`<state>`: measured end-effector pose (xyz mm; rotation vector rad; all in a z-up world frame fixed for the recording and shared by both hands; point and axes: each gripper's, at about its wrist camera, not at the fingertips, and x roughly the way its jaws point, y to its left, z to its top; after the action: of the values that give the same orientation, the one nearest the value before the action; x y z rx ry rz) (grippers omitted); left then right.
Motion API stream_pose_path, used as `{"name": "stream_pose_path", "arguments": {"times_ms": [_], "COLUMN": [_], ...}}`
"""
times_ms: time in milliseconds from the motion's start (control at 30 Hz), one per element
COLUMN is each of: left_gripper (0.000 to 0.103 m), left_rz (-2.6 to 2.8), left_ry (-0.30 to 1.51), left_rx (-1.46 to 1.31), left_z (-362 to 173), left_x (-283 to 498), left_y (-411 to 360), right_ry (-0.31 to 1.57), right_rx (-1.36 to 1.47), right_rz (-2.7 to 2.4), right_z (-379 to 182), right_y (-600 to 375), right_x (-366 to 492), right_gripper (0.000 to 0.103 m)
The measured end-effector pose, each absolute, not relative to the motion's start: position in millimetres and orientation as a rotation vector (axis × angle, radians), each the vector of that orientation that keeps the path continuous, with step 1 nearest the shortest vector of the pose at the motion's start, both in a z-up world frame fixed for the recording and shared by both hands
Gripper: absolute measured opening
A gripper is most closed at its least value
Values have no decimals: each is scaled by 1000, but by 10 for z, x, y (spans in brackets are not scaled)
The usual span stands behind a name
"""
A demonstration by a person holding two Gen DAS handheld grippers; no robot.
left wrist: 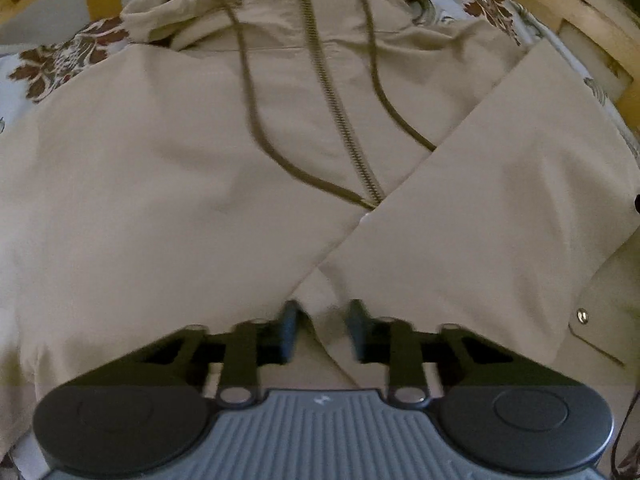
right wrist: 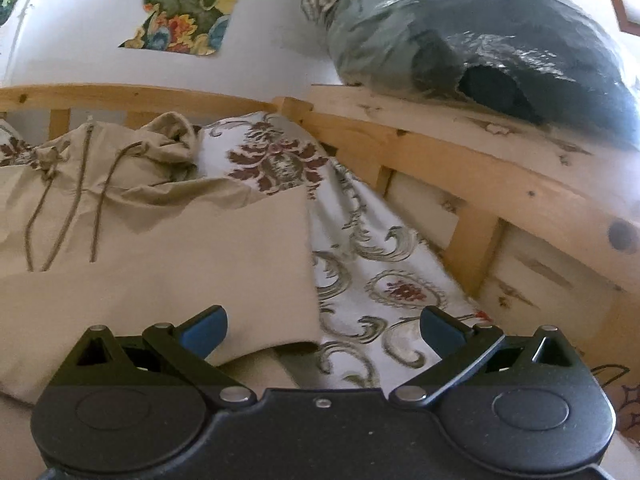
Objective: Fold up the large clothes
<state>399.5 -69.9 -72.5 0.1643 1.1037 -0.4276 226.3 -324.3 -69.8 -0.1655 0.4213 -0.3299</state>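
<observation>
A beige zip-up hooded jacket (left wrist: 160,180) lies front-up on the bed, its zipper (left wrist: 332,100) and two drawstrings running toward me. Both sleeves are folded across the body and cross near the bottom; the right sleeve (left wrist: 500,200) lies on top. My left gripper (left wrist: 325,332) points down at that crossing, its jaws close together with a fold of the jacket's fabric pinched between them. In the right wrist view the jacket (right wrist: 180,260) fills the left side, hood (right wrist: 160,148) at the far end. My right gripper (right wrist: 323,332) stands wide open over the jacket's right edge, holding nothing.
A floral patterned sheet (right wrist: 380,272) covers the bed to the right of the jacket. The wooden bed frame (right wrist: 440,152) runs along the far and right sides. A plastic-wrapped bundle (right wrist: 480,40) rests on the top rail. A colourful picture (right wrist: 180,4) hangs on the wall.
</observation>
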Motion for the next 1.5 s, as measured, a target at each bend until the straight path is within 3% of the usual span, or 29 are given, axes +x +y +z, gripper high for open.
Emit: {"name": "stream_pose_path", "arguments": {"times_ms": [100,433,700,933,1233,1433,1500], "left_gripper": [0,0,0,0,0,0,0], "left_rz": [-405,-211,-110,-75,-44,-96,-96], "left_ry": [1082,695,812,778,830,831,846], "left_rx": [181,175,124,157,131,165,169], "left_z": [-708,264,77,96,-190,-262,-304], "left_x": [3971,3805,3961,3805,3666,3670,3677], "left_y": [-767,-303,202,276,408,255,229], "right_ry": [429,436,458,465,363,164,174], "right_rx": [-201,-220,-237,-263,-142,-244,-248], "right_rz": [-312,-238,-235,-303,-410,-396,-383], "right_z": [-704,-706,-872,-1069,-971,-715,-697], "right_y": [-3187,-3109,-2945,-2811,-3064,-2980,-2975], "right_x": [2260,2242,2429,2721,2633,2440,2456], "right_gripper": [102,102,102,102,102,102,102]}}
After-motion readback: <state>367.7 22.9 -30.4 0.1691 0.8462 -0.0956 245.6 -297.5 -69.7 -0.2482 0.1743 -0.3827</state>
